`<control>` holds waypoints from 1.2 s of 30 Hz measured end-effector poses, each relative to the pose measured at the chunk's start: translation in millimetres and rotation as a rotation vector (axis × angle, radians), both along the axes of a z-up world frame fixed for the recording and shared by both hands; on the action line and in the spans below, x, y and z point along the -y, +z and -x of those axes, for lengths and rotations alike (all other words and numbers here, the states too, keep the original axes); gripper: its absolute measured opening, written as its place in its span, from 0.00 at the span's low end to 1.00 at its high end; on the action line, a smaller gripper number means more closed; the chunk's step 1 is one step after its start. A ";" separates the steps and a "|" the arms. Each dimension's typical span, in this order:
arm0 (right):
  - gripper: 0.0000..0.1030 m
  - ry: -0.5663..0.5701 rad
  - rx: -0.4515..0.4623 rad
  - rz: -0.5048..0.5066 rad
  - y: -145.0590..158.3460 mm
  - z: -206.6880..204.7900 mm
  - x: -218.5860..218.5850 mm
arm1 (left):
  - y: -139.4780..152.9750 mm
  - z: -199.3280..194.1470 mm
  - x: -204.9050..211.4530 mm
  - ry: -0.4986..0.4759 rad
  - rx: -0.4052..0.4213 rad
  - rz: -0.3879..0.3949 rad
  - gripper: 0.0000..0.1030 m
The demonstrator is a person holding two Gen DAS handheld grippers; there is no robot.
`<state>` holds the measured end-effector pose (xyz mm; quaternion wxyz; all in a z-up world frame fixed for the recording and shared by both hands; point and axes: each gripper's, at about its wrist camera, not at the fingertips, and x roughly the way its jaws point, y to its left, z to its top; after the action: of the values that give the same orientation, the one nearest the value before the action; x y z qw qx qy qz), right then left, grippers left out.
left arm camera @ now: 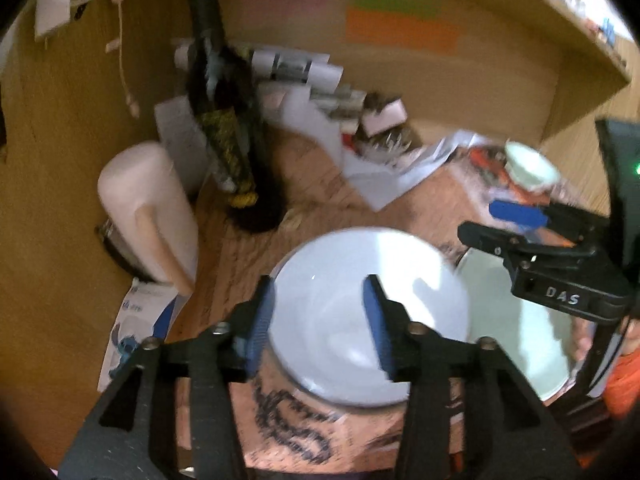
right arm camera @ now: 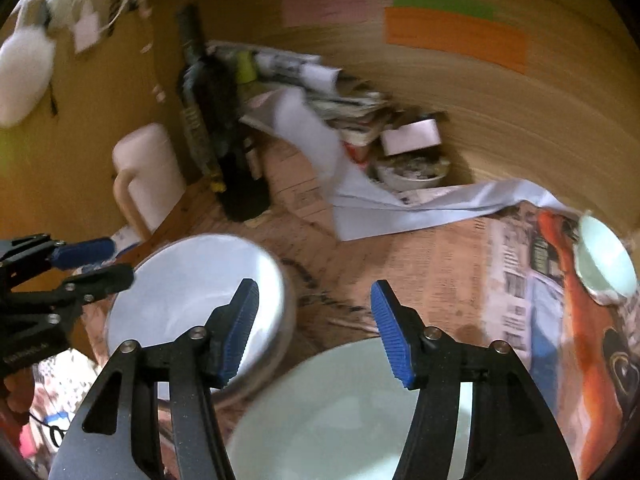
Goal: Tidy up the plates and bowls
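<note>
Newspaper (right arm camera: 460,264) covered the table (left arm camera: 224,248), which sat inside a wooden alcove with three coloured notes (right arm camera: 456,38) stuck on its back wall: one pink, one green, one orange. Three pieces of crockery lay on the paper. One white plate (left arm camera: 372,320) rested at the left, one pale green plate (right arm camera: 348,412) just beside it to the right, their rims near each other. One small green bowl (right arm camera: 608,260) stood well apart at the far right, on an orange print.

The left gripper (left arm camera: 320,320) hung over the white plate with its jaws released, the two blue pads either side of the plate's left half, not closed on it. The right gripper (right arm camera: 316,328) hung above the green plate's far rim, jaws likewise spread wide and holding nothing; whether either touched its plate could not be told.

At the back left stood one dark bottle (left arm camera: 228,128), leaning, and one white jug (right arm camera: 148,176) with a handle. One heap of papers (right arm camera: 340,108) and one loose white sheet (right arm camera: 360,200) filled the rear. Both views were blurred.
</note>
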<state>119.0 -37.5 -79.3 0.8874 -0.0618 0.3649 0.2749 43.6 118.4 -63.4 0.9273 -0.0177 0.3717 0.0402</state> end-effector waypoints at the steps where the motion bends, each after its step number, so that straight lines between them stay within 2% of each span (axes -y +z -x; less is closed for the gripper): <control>1: 0.53 -0.025 0.008 -0.001 3.4 -3.4 10.5 | 5.6 -1.9 3.0 -0.007 0.019 0.007 0.52; 6: 0.54 -0.144 0.048 0.008 16.6 -20.3 56.2 | 26.5 -22.3 20.8 -0.054 0.082 0.031 0.64; 15: 0.54 -0.372 0.048 0.013 23.8 -67.2 154.1 | 41.3 -81.3 63.7 -0.145 0.094 0.087 0.69; 21: 0.54 -0.499 0.018 0.010 16.2 -95.1 207.3 | 32.6 -127.3 99.0 -0.215 0.035 0.094 0.70; 28: 0.54 -0.615 -0.036 0.012 -1.7 -124.4 249.6 | 6.1 -186.0 137.5 -0.288 -0.096 0.095 0.70; 36: 0.53 -0.686 -0.140 -0.022 -26.3 -149.9 274.7 | -21.5 -232.4 171.8 -0.316 -0.195 0.032 0.70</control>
<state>268.9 -312.2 -105.6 0.9016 0.0929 0.4213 -0.0320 276.0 -53.4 -84.8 0.8811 0.0302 0.4588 -0.1105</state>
